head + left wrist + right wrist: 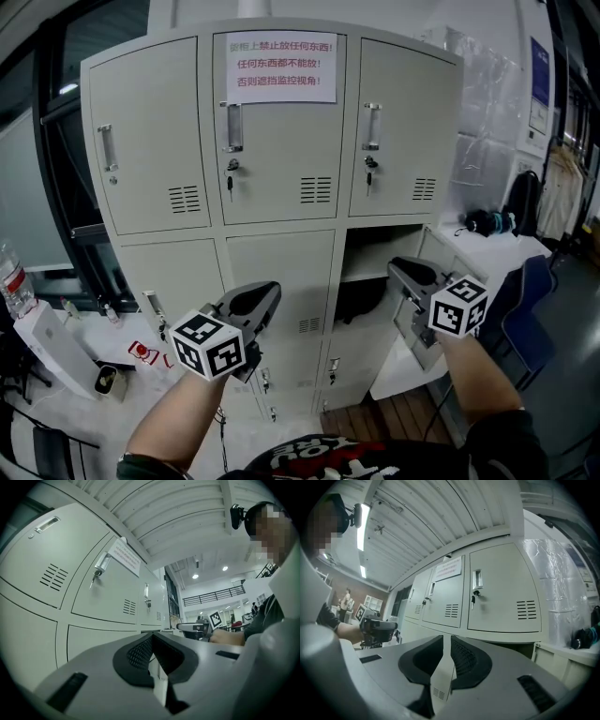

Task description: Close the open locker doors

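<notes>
Bright hall [220, 581]; grey lockers [272, 150], middle-right compartment [373, 298] (dark) open.

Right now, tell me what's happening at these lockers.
A person faces a grey locker cabinet with a gripper in each hand. The top row is shut; one compartment in the right column stands open, its door swung out rightward. The right gripper is beside that opening, tongs slightly apart and empty. The left gripper is before the middle column, tongs together, empty. Neither grips the door yet.
</notes>
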